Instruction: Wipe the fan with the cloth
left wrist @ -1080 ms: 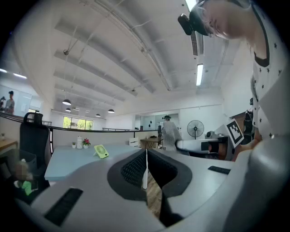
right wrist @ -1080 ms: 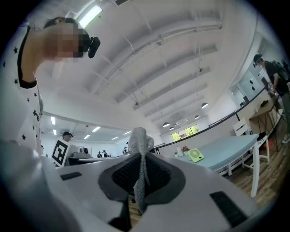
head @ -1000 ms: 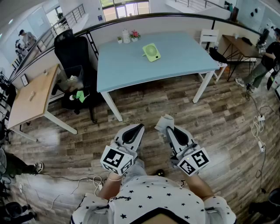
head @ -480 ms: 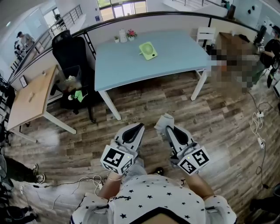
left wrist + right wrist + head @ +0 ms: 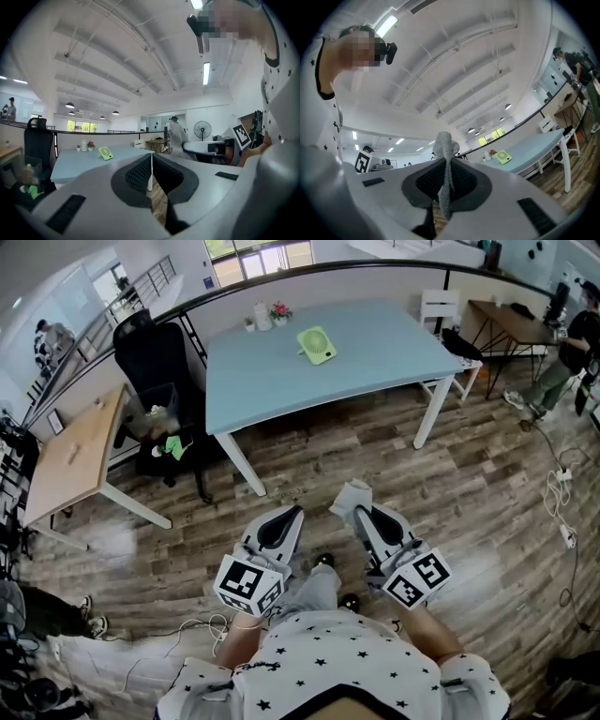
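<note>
A small light-green fan [image 5: 317, 344] leans on the far part of the pale blue table [image 5: 356, 371]; it also shows as the fan [image 5: 105, 153] and the fan [image 5: 503, 157] in the two gripper views. My right gripper [image 5: 360, 511] is shut on a grey cloth [image 5: 352, 499], which sticks up between the jaws as the cloth [image 5: 446, 171]. My left gripper [image 5: 283, 519] is shut with nothing in it, the jaws meeting along a thin seam [image 5: 151, 172]. Both grippers hang over the wood floor, well short of the table.
A white bottle [image 5: 260, 317] and a small flower pot [image 5: 280, 313] stand at the table's far edge. A black office chair [image 5: 150, 352] and a wooden desk [image 5: 70, 454] are to the left. A person [image 5: 565, 357] stands at the right. Cables [image 5: 555, 512] lie on the floor.
The head view has shifted a little nearer the table. Both grippers keep their pose and the cloth stays held.
</note>
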The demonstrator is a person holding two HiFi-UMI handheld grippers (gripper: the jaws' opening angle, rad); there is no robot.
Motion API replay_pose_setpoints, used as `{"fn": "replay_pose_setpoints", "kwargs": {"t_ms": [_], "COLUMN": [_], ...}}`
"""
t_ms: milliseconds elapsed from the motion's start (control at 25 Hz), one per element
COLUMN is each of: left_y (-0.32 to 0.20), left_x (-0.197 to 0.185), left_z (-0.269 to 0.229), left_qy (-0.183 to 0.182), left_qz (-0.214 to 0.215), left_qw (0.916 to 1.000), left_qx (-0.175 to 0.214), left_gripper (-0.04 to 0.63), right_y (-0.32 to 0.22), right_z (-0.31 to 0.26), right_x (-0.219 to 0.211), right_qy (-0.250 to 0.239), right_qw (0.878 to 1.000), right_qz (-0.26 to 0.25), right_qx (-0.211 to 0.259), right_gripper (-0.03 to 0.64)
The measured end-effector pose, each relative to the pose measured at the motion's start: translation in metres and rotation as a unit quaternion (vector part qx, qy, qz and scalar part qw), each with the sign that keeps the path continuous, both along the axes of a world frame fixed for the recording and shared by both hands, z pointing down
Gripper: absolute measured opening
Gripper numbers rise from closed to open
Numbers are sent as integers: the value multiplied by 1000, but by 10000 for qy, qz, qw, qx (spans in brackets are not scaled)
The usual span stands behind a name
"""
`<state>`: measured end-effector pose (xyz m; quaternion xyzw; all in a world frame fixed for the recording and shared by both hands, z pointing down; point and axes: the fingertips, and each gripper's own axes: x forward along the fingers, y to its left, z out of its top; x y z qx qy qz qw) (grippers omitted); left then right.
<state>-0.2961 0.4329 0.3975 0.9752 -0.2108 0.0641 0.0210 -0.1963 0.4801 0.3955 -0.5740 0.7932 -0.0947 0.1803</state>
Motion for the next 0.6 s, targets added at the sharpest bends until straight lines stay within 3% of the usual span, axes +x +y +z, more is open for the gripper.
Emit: {"fn": "replay_pose_setpoints", "kwargs": {"t_ms": [600], "left_y": [-13], "left_x": [32], "left_z": [6], "left_qy": [4], "left_qz": [217], "left_qw": [9997], "left_qx": [-66], "left_gripper": [32], "right_y": [-9], "right_z": [9], "right_x": [29], "right_qy": [-147], "right_qw": [9996], "right_qz": [222], "right_qx": [-128], "right_gripper": [26]}}
